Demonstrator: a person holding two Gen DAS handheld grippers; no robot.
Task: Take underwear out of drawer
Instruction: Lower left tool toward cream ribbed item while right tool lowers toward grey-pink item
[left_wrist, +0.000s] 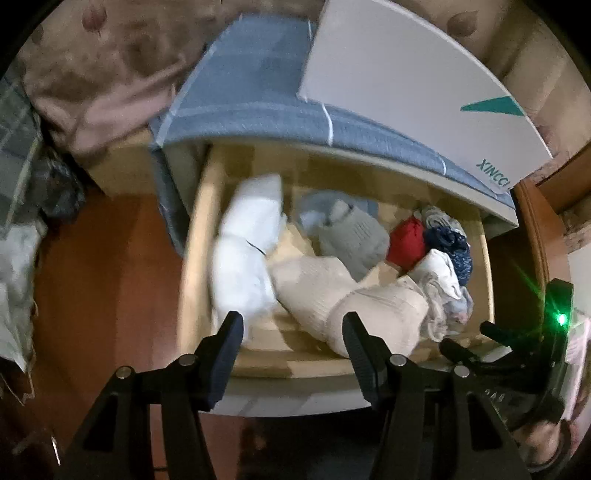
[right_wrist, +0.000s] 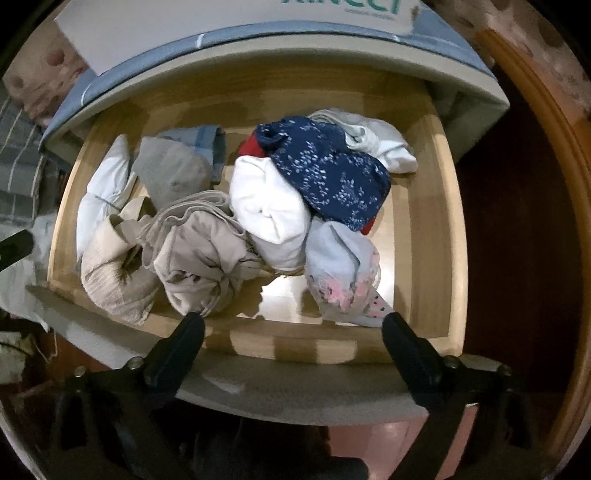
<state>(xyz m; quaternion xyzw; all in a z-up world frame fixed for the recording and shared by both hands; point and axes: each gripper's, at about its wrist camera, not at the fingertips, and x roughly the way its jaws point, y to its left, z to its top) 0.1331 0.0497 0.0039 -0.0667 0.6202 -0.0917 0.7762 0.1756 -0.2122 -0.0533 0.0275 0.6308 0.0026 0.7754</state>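
Underwear (right_wrist: 325, 173) heaped in wooden drawer (right_wrist: 428, 229) | reddish floor (left_wrist: 107, 266) | both jaws apart, empty

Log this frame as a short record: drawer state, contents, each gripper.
drawer: open, wooden
contents: heap of garments; navy print piece on top at the back, white roll beside it, beige bundle near the front
left gripper: open, empty, above the drawer's front
right gripper: open, empty, above the drawer's front
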